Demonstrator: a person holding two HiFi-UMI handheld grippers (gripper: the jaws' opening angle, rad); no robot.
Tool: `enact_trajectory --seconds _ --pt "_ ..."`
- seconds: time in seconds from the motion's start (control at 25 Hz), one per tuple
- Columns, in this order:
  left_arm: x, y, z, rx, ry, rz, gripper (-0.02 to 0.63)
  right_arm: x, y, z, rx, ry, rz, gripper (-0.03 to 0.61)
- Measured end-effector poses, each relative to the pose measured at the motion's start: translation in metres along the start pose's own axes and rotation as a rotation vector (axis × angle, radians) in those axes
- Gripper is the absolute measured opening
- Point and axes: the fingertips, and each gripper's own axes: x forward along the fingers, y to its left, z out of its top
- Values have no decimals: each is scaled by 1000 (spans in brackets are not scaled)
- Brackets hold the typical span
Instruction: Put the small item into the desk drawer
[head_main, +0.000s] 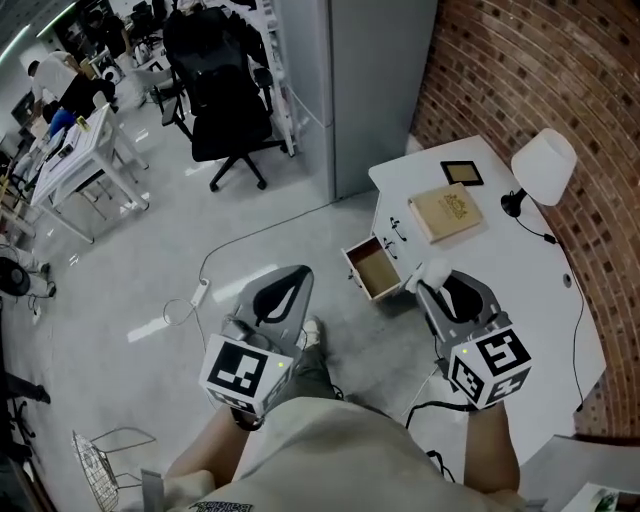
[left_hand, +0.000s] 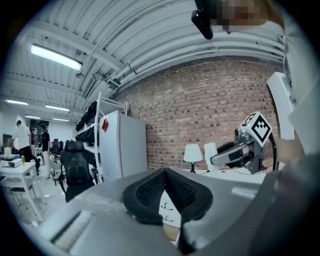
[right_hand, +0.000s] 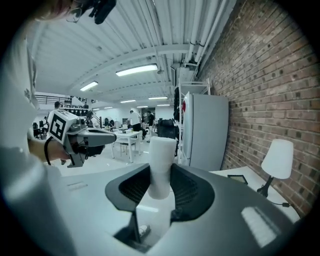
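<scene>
Left gripper (left_hand: 165, 174): nearest to us, low at our left side over the floor; its jaws are pressed together with nothing between them, so it is idle.
Right gripper (right_hand: 160, 175): clenched on the small white item (right_hand: 161, 159), pads on both of its sides.
Where the item is: up in the air in that grip, not yet in the drawer (head_main: 375, 268). From the head view it (head_main: 432, 272) hangs just beside the drawer's right edge, at the front of the desk (head_main: 530, 280).
Drawer: pulled out and open, with a bare brown bottom.
On the desk: a book (head_main: 447, 212) and a lamp (head_main: 543, 165), both well apart from the drawer.
How the item should handle: it looks like a short, matte, rounded column. We judge it light and fairly stiff, with little risk of slipping on the ribbed pads.
Where to hold: the jaws take its lower half and the top stands free. We think this is safe enough, though a round body could roll once we let go.
</scene>
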Motion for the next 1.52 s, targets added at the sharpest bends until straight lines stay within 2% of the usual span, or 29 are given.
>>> enact_trajectory --seconds 0.24,0.4,0.6,0.8,1.16,1.4,1.52 --pt "66 73 -35 -18 94 -51 2 103 -21 -11 43 133 5 130" --pt "109 125 -64 -59 166 -89 2 177 -37 -24 77 235 -7 130" --pt "162 192 -101 -92 235 -126 2 267 -62 -56 111 365 -42 130" --pt "204 241 -146 -161 292 -129 2 335 -84 -97 139 483 -62 130" --pt "259 274 -248 -279 443 -113 2 428 -120 -211 168 686 -46 130" --pt "306 273 -321 -297 515 -118 2 480 -143 -300 264 791 -33 130" --pt "335 270 -362 -301 531 -116 2 507 -162 -349 275 836 -43 130"
